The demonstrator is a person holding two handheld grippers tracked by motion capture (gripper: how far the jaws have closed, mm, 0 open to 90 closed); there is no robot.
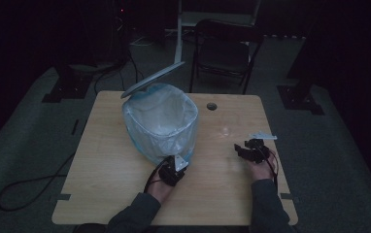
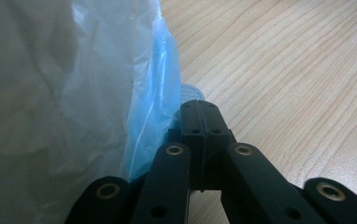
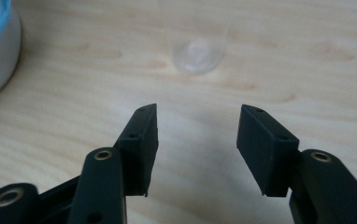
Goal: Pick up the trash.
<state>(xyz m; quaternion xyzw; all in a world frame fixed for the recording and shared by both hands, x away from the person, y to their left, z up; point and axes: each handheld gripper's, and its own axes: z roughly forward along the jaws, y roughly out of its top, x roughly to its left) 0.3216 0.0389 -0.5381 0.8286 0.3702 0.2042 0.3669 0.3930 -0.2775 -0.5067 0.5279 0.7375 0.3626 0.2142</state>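
My left gripper (image 2: 199,122), jaws closed on nothing I can see, rests against the lined bin (image 1: 160,124) mid-table; my right gripper (image 3: 197,140), jaws apart and empty, faces a clear cup (image 3: 197,56) standing untouched; binning it remains.

Worktop (image 1: 125,194): pale wood-grain, smooth, matt. Bin liner (image 1: 161,121): thin crinkly plastic, translucent white/blue, slight sheen. Jaws: matt black plastic w/ brass-look rivets.
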